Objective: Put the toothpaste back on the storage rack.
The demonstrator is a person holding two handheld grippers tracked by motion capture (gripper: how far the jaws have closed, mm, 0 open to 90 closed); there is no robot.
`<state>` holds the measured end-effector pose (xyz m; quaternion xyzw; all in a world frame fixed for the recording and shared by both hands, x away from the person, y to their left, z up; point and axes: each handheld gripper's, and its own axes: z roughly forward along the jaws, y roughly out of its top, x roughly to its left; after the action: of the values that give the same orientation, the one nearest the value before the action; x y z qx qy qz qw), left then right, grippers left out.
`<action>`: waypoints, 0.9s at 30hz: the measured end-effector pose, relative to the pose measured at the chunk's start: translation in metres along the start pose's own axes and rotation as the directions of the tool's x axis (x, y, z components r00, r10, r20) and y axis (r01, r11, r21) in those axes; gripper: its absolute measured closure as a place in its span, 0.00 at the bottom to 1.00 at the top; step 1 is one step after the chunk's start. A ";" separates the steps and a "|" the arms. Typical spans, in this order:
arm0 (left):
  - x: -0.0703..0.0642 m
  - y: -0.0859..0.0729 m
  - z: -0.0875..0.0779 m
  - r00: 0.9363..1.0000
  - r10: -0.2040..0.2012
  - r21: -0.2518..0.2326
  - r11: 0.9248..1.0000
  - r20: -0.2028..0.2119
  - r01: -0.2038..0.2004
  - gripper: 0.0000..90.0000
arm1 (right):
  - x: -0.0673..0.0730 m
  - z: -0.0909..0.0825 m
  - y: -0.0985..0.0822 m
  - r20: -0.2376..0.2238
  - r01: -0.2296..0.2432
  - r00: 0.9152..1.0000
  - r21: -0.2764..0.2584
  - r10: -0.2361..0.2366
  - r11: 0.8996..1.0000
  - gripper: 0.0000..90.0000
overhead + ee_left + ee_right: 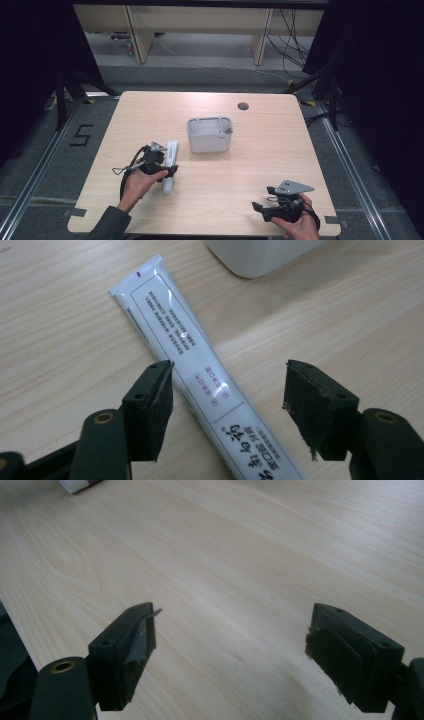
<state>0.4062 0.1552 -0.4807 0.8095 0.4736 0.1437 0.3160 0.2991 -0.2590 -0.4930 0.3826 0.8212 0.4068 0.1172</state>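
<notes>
On the table [215, 175], at the left, one white tube [200, 375] lies flat, its crimped end pointing toward the far side and its cap end toward the person. The left gripper [159, 167] sits right over it, held by the left hand [136, 182]. In the left gripper view the jaws stand wide apart, one on each side of the tube, and neither pad touches it. Printed text runs along the tube's length.

Just beyond and to the right of the tube stands one white bin [210, 134], upright near the table's middle, with inner dividers. Its rounded corner shows at the top of the left gripper view, close to the tube's crimped end but apart from it.

Further back, one small round hole [243, 106] sits in the tabletop.

At the near right, the right gripper [260, 207] rests in the right hand [297, 225], well apart from the tube and bin. Its jaws are wide, over bare wood.
</notes>
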 end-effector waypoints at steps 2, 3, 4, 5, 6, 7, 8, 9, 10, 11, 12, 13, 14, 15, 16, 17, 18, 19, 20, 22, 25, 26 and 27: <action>0.001 0.003 0.005 1.000 -0.005 0.002 1.000 0.003 0.005 0.42 | 0.002 0.000 0.000 -0.010 -0.015 1.000 0.000 0.015 1.000 0.23; 0.003 0.004 0.006 1.000 0.004 0.023 1.000 0.002 -0.004 0.42 | 0.002 0.001 0.000 -0.014 -0.019 1.000 -0.002 0.019 1.000 0.23; 0.003 0.004 0.008 1.000 0.006 0.027 1.000 0.002 -0.006 0.42 | 0.002 0.000 0.000 -0.008 -0.020 1.000 0.003 0.020 1.000 0.23; 0.002 0.004 0.010 1.000 0.001 0.025 1.000 -0.006 -0.001 0.42 | 0.002 0.000 0.000 -0.008 -0.021 1.000 0.003 0.021 1.000 0.23; 0.004 0.005 0.012 1.000 0.009 0.034 0.999 -0.009 -0.009 0.43 | 0.002 0.000 0.000 -0.014 -0.018 1.000 0.003 0.018 1.000 0.23; 0.004 0.005 0.012 1.000 0.009 0.034 0.999 -0.009 -0.009 0.44 | 0.002 0.000 0.000 -0.014 -0.018 1.000 0.003 0.018 1.000 0.23; 0.003 0.006 0.015 1.000 0.007 0.035 0.999 -0.017 -0.006 0.44 | 0.002 0.000 0.000 -0.015 -0.018 1.000 0.006 0.018 1.000 0.22; 0.003 0.006 0.015 1.000 0.007 0.035 0.999 -0.017 -0.006 0.44 | 0.002 0.000 0.000 -0.015 -0.018 1.000 0.006 0.018 1.000 0.22; 0.005 0.007 0.016 1.000 0.024 0.064 0.998 -0.013 -0.023 0.45 | 0.002 0.000 0.000 -0.016 -0.019 1.000 0.006 0.019 1.000 0.23; 0.005 0.007 0.016 1.000 0.024 0.064 0.998 -0.013 -0.023 0.45 | 0.002 0.000 0.000 -0.016 -0.019 1.000 0.006 0.019 1.000 0.23; 0.005 0.008 0.017 1.000 0.024 0.061 0.998 -0.014 -0.023 0.46 | 0.001 0.000 0.000 -0.020 -0.011 1.000 0.000 0.011 1.000 0.23; 0.005 0.008 0.018 1.000 0.020 0.060 0.998 -0.016 -0.019 0.46 | 0.001 0.000 0.000 -0.020 -0.011 1.000 0.000 0.011 1.000 0.23; 0.006 0.009 0.019 1.000 0.019 0.060 0.998 -0.017 -0.018 0.47 | 0.001 0.000 0.000 -0.022 -0.010 1.000 0.001 0.010 1.000 0.23; 0.007 0.009 0.019 1.000 0.025 0.072 0.997 -0.013 -0.024 0.48 | 0.001 0.000 0.000 -0.022 -0.011 1.000 0.001 0.011 1.000 0.23; 0.007 0.010 0.021 1.000 0.024 0.073 0.997 -0.020 -0.023 0.48 | 0.002 0.000 0.000 -0.022 -0.011 1.000 0.001 0.011 1.000 0.23; 0.007 0.010 0.022 0.999 0.026 0.067 0.997 -0.025 -0.024 0.48 | 0.003 0.000 0.000 -0.029 -0.031 0.999 0.013 0.031 0.999 0.23; 0.008 0.011 0.022 0.999 0.025 0.090 0.996 -0.022 -0.023 0.49 | 0.002 0.000 0.000 -0.024 -0.016 1.000 0.002 0.016 1.000 0.23; 0.009 0.011 0.023 0.999 0.025 0.087 0.996 -0.027 -0.023 0.50 | 0.002 0.000 0.000 -0.021 -0.015 1.000 0.000 0.015 1.000 0.23; 0.011 0.011 0.023 1.000 0.020 0.089 0.996 -0.019 -0.018 0.51 | 0.001 0.000 0.000 -0.023 -0.011 1.000 -0.002 0.011 1.000 0.24; 0.012 0.010 0.024 1.000 0.016 0.079 0.997 -0.015 -0.015 0.51 | 0.002 -0.001 0.000 -0.018 -0.010 1.000 -0.006 0.010 1.000 0.24; 0.012 0.010 0.023 1.000 0.019 0.088 0.996 -0.010 -0.018 0.53 | -0.001 0.000 0.001 -0.025 0.010 1.000 -0.016 -0.011 1.000 0.24; 0.011 0.010 0.022 1.000 0.030 0.104 0.994 -0.002 -0.030 0.56 | 0.000 0.000 0.001 -0.023 0.018 1.000 -0.016 -0.018 1.000 0.25; 0.011 0.010 0.022 1.000 0.030 0.104 0.994 -0.002 -0.030 0.57 | 0.000 0.000 0.001 -0.023 0.018 1.000 -0.016 -0.018 1.000 0.25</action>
<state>0.4300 0.1532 -0.4918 0.8316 0.4688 0.1251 0.2703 0.2996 -0.2592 -0.4922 0.3694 0.8228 0.4165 0.1144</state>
